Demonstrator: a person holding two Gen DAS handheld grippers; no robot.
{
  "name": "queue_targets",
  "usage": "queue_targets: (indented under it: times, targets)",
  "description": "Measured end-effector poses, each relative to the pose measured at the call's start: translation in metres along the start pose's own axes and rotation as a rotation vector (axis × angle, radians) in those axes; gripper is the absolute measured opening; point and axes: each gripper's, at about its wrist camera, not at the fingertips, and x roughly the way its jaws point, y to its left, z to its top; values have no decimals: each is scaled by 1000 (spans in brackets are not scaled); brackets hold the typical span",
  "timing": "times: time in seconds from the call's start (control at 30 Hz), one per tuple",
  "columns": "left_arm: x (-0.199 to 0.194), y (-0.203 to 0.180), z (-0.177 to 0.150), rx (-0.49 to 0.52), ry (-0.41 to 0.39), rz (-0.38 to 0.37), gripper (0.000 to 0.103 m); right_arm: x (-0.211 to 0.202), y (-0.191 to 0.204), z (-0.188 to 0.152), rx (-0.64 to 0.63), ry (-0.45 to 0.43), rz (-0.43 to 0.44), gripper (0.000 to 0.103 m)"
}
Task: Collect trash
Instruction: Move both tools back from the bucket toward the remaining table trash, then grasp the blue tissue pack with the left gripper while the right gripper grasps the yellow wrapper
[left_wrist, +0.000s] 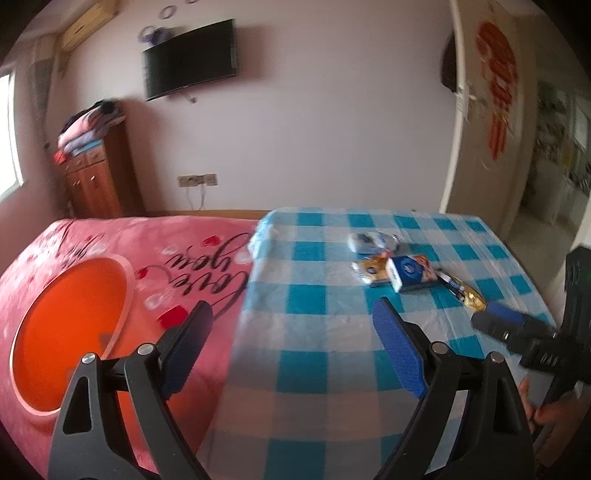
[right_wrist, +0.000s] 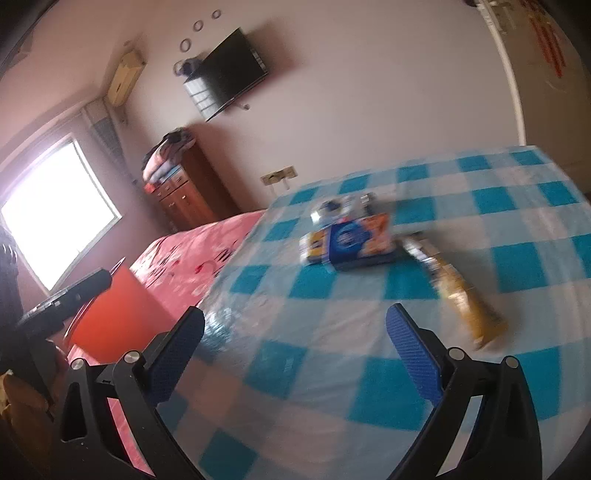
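Wide surface draped in a blue-and-white checked cloth (left_wrist: 317, 302), butted against a bed under a pink blanket (left_wrist: 155, 266); whether bed or tabletop beneath the cloth, impossible to tell. Plastic sheen over the checks, probably laid as a wipeable work area.

Orange bin (left_wrist: 70, 332) sunk into the pink blanket just beside the cloth's edge, mouth tilted toward the left camera; likely parked there as the drop point, close enough for short carries.

Left hand-held gripper (left_wrist: 291, 332) released and empty, blue pads spread wide, straddling the seam between blanket and cloth. Right hand-held gripper (right_wrist: 295, 343) likewise released, nothing between the pads, aimed down over the checks toward the litter. Bare hand (left_wrist: 546, 406) just visible behind the right tool in the left view.

Trash clustered mid-cloth, well ahead of both tools, untouched: blue-and-orange carton (left_wrist: 412, 273) on its side, touching or overlapping a yellow packet (left_wrist: 369, 271) to its left. Long gold wrapper (right_wrist: 465, 299) lying flat and angled outward to the carton's right, nearest the right pads, so likely the first pick. Crumpled silver-and-blue wrapper (left_wrist: 373, 240) just behind the carton, smallest and flimsiest; details blurred.

Collection apparently not yet begun; open spread judged as readiness for a reach.
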Motion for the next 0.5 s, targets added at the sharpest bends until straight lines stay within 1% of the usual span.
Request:
queue_targets:
  times: [0.13,0.3,0.5]
  targets:
    - [23,-29,4,76,29,-24,89,-6,-27,7,40,-11,-27,97]
    - [59,-64,8,161,73,-63,89,-7,-62,12,88,-2,-59,97]
    - [99,-110,17,320,110,-159,89,-2,-91,18,128,29,-66,97]
